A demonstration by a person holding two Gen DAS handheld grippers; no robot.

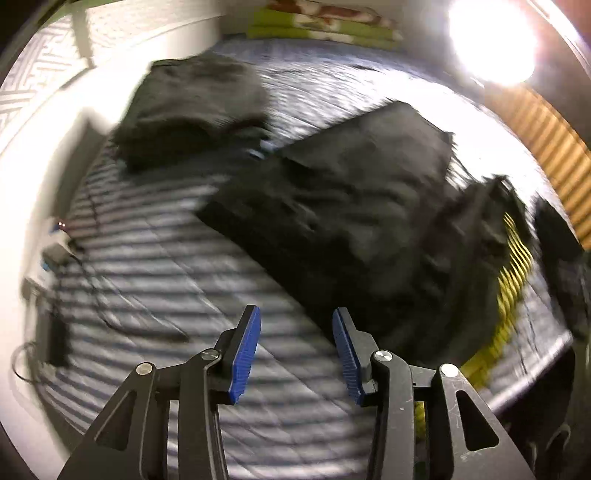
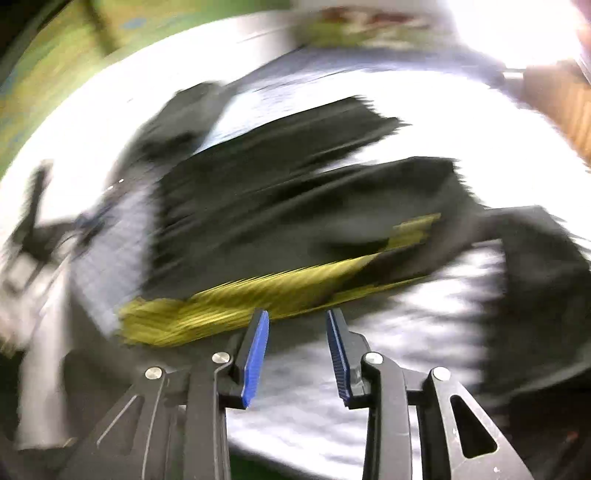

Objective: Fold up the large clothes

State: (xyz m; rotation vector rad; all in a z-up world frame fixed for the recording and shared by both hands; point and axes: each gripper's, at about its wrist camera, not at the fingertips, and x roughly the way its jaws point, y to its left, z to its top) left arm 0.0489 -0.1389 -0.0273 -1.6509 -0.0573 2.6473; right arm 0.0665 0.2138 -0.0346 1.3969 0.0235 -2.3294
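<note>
A large black garment (image 1: 354, 218) with a yellow ribbed hem (image 1: 511, 280) lies spread on a striped bed sheet (image 1: 192, 273), ahead and to the right of my left gripper (image 1: 295, 317). That gripper hovers open over bare sheet, holding nothing. In the right wrist view the same black garment (image 2: 295, 206) is smeared by motion blur, its yellow hem (image 2: 236, 299) just beyond my right gripper (image 2: 297, 319), which is open and empty.
A second dark folded pile (image 1: 192, 107) lies at the far left of the bed. Cables and small devices (image 1: 55, 254) sit along the left edge. Green patterned bedding (image 1: 321, 26) lies at the head. A bright lamp (image 1: 491, 40) glares at the upper right.
</note>
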